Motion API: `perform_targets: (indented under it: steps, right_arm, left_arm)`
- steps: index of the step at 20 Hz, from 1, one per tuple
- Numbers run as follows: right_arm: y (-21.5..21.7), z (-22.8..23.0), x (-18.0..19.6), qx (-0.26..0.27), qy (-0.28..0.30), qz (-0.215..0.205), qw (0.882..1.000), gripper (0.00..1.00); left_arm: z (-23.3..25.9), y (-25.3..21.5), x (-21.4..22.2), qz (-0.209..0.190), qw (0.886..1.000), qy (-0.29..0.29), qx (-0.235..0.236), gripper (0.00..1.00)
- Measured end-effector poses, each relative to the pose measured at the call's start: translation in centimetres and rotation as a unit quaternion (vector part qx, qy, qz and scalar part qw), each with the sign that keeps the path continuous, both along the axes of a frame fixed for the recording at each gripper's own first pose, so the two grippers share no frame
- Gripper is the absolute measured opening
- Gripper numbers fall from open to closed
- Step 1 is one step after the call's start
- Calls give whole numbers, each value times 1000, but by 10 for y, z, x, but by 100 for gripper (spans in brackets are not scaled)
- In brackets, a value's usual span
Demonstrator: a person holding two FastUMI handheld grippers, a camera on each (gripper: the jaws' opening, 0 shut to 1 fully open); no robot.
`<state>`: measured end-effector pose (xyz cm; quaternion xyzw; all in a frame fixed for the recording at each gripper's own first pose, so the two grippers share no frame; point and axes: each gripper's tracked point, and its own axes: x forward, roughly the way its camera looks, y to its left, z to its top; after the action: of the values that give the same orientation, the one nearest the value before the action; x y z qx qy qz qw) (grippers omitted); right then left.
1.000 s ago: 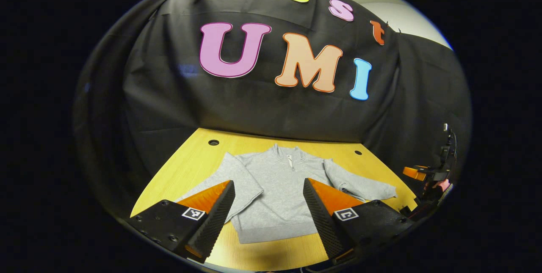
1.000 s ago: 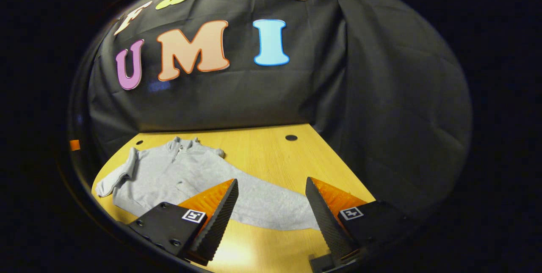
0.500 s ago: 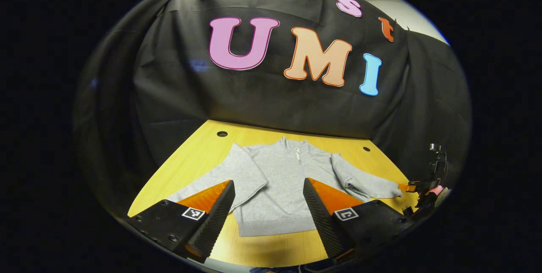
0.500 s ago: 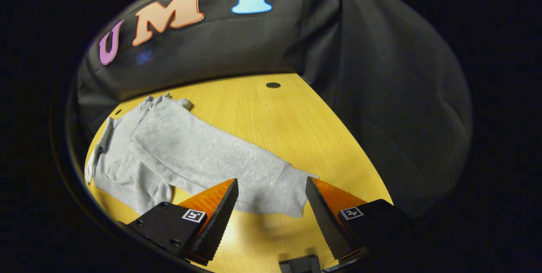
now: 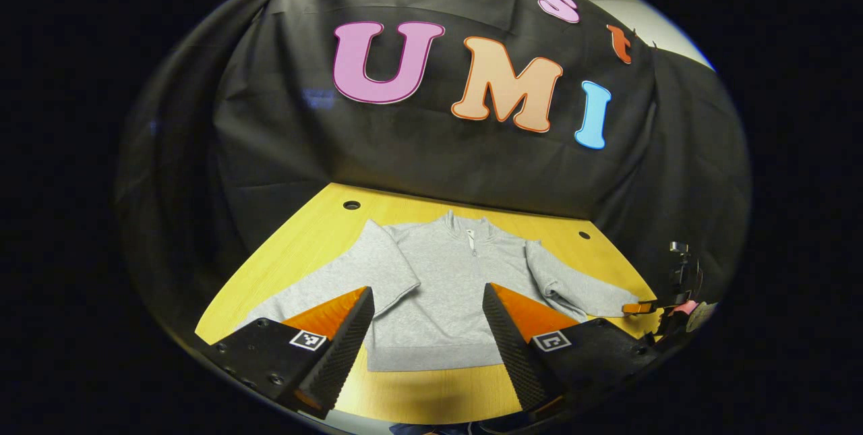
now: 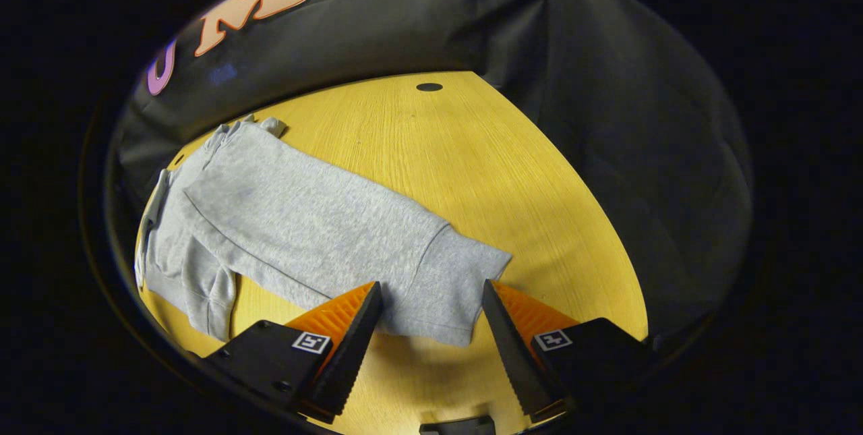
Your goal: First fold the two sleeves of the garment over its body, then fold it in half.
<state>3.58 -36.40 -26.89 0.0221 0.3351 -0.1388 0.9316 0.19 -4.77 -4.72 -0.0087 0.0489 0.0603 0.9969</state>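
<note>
A grey zip-neck sweatshirt [image 5: 445, 286] lies flat on the yellow wooden table [image 5: 317, 239], both sleeves spread outward. My left gripper [image 5: 425, 300] hovers open above the hem near the table's front edge, touching nothing. In the right gripper view, the sweatshirt's sleeve [image 6: 317, 226] runs toward me and its cuff [image 6: 452, 286] lies between the fingers of my right gripper [image 6: 428, 297], which stands open just above it. The right gripper [image 5: 657, 307] also appears at the far right of the left gripper view, at the cuff's end.
Black cloth walls close in the table at the back and on both sides. Round holes sit in the tabletop at the rear corners [image 5: 351, 205] [image 6: 429, 87]. Bare wood stretches to the right of the sleeve [image 6: 526, 179].
My right gripper has come down and forward over the sleeve, so the cuff now sits between its open fingers. The left gripper has drifted slightly and stays open.
</note>
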Motion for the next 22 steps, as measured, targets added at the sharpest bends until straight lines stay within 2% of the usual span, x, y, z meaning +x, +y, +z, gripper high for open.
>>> perform_targets:
  steps: [2,3,5,6,7,8,11,17,22]
  right_arm:
    - [-2,1,1,3,-7,-4,1000,86]
    - [-5,1,1,7,-7,-9,1000,76]
    - [-7,2,-1,21,-2,-18,1000,51]
    - [-8,2,-2,29,1,-23,999,43]
    - [-5,3,-2,34,4,-23,999,22]
    - [-4,2,-3,34,9,-24,999,21]
    - [4,5,-2,38,7,-19,999,9]
    - [28,33,3,76,-33,-37,996,9]
    - [84,83,17,93,-90,-31,991,8]
  left_arm:
    - [-4,-2,-1,1,1000,1,-1,94]
    - [-5,-3,-1,2,1000,2,-2,94]
    - [-11,-5,-3,4,1000,6,-6,94]
    - [-14,-5,-2,5,1000,7,-8,94]
    - [-15,-6,-2,6,1000,8,-11,94]
    - [-19,-7,-2,7,1000,9,-13,94]
    - [-22,-7,-4,8,1000,9,-18,94]
    - [-22,3,-4,-5,1000,9,-24,94]
    - [-17,32,0,-28,999,18,-20,94]
